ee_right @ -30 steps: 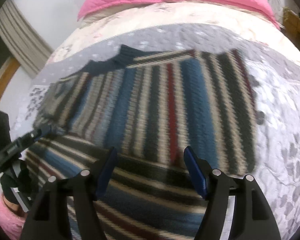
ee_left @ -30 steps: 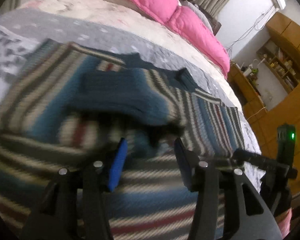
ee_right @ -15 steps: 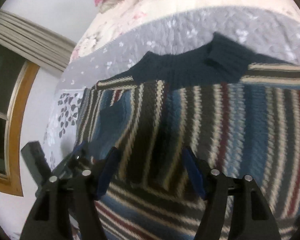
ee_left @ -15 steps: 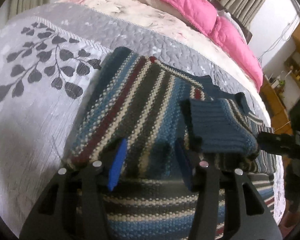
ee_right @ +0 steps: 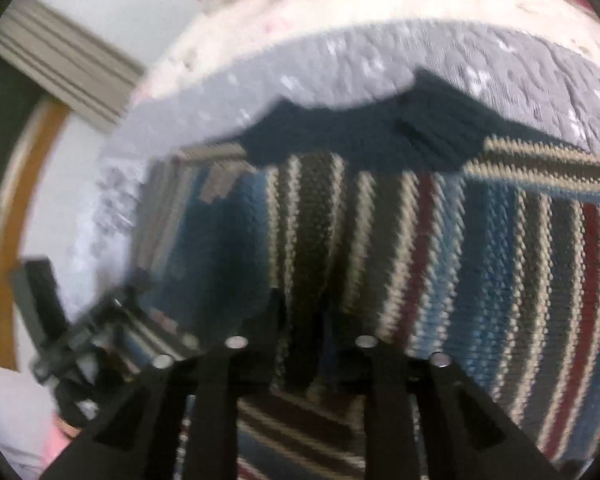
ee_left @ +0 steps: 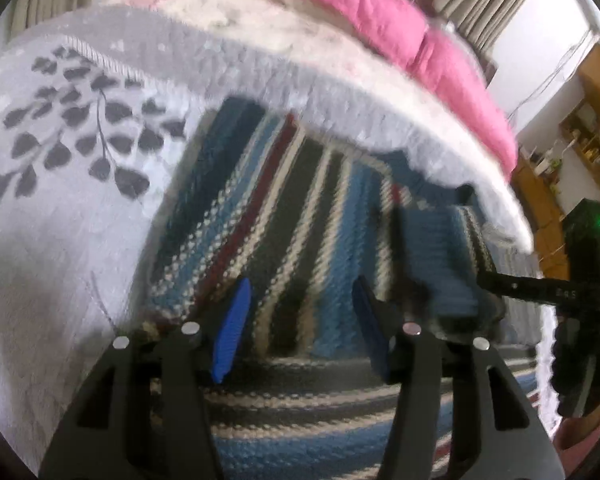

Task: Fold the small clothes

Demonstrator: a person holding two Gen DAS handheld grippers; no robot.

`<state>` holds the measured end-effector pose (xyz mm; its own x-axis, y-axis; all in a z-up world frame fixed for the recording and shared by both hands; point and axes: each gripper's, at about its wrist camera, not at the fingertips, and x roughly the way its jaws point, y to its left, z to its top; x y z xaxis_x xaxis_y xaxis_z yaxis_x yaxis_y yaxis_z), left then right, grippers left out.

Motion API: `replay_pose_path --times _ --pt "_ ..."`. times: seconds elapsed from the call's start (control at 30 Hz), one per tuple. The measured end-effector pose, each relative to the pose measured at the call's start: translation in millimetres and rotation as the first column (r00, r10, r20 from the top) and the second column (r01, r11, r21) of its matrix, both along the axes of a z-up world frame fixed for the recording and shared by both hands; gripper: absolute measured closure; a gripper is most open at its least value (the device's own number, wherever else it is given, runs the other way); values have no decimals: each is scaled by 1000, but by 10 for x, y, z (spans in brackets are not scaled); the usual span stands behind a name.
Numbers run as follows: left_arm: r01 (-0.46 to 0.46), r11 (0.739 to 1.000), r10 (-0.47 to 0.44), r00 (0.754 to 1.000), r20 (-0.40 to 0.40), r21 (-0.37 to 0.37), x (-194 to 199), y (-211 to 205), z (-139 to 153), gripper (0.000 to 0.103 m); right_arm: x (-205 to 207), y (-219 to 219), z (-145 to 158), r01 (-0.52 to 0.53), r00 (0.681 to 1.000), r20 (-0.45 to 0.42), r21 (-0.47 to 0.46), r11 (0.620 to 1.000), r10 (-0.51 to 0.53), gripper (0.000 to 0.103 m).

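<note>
A striped knit sweater (ee_left: 300, 220) lies spread on a bed, on top of a gray quilted bedspread (ee_left: 60, 220) printed with dark leaf sprigs. The stripes run blue, cream, dark gray and dark red. A cuff end of one sleeve (ee_left: 440, 256) is folded back onto the body of the sweater, over toward the right in the left wrist view.

The left tool (ee_left: 300, 328) hangs low over the sweater with its blue-padded fingers (ee_left: 232, 332) spread wide and only the knit showing between them. Whether the tips touch the fabric is hard to say, since both views are smeared with blur.

The right tool (ee_right: 300, 336) has its fingers drawn close, with a bunched fold of the sweater's (ee_right: 440, 260) fabric pinched up between them. In that view the dark navy collar (ee_right: 360, 136) sits at the far edge of the sweater, against the gray bedspread (ee_right: 500, 64).

Beyond the bedspread lie a pale floral cover (ee_left: 260, 36) and a bright pink duvet (ee_left: 380, 24) toward the head of the bed. Wooden shelves (ee_left: 592, 140) stand off to the right of the room.
</note>
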<state>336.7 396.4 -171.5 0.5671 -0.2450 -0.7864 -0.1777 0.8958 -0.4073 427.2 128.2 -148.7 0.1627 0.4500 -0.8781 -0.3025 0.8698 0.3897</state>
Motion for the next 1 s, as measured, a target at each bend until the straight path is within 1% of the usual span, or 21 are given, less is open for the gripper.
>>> replay_pose_path --times 0.03,0.1,0.17,0.2,0.27,0.33,0.4,0.43,0.5,0.57,0.63,0.7,0.73,0.77,0.8,0.87,0.9,1.0 --pt "2 1000 -2 1000 1 1 11 3 -21 51 -16 4 8 -8 1000 13 -11 1000 8 74" --pt "3 1000 -3 1000 7 -8 11 24 -28 51 -63 10 120 -1 998 66 -53 999 4 64" --pt "-8 999 8 1000 13 -32 -13 62 8 51 -160 50 346 7 986 168 -114 993 12 64" --pt "-13 999 13 1000 17 -41 -31 77 25 51 -201 83 421 -8 981 193 -122 993 31 63" --pt "-23 998 24 999 29 -52 -82 122 82 51 -299 252 546 -89 969 218 -129 988 116 63" --pt "-22 998 24 999 34 -52 -115 123 118 50 -406 497 594 -175 954 220 -138 975 203 56" --pt "-17 999 19 999 30 -50 -130 116 118 50 -492 686 561 -236 940 211 -157 959 266 48" --pt "-13 999 14 1000 23 -44 -125 107 101 50 -527 810 497 -259 933 206 -181 949 294 46" --pt "-9 999 10 1000 19 -40 -116 104 84 50 -551 1015 349 -267 927 199 -249 931 318 39" --pt "-12 999 13 1000 17 -47 -106 110 68 50 -529 1107 174 -256 932 178 -289 922 315 38" --pt "-18 998 19 1000 16 -60 -94 130 45 50 -470 1063 61 -242 938 164 -316 918 304 43" --pt "-23 998 24 1000 15 -65 -87 134 27 50 -435 1040 24 -229 940 175 -319 920 294 59" --pt "-22 998 23 1000 13 -62 -82 129 18 50 -409 1006 21 -222 942 177 -303 927 284 63" --pt "-20 998 20 1000 13 -55 -79 121 13 50 -392 964 39 -214 945 179 -288 933 272 77" --pt "-17 999 18 1000 14 -47 -80 111 11 50 -373 901 61 -206 949 181 -269 941 260 87" --pt "-15 999 15 1000 14 -32 -78 90 5 50 -326 752 133 -178 963 168 -189 966 210 89" --pt "-15 999 16 1000 14 -28 -77 82 4 50 -306 634 171 -157 971 162 -133 979 177 89" --pt "-15 1000 15 1000 13 -18 -70 66 0 49 -275 245 312 -88 984 160 13 996 84 89"
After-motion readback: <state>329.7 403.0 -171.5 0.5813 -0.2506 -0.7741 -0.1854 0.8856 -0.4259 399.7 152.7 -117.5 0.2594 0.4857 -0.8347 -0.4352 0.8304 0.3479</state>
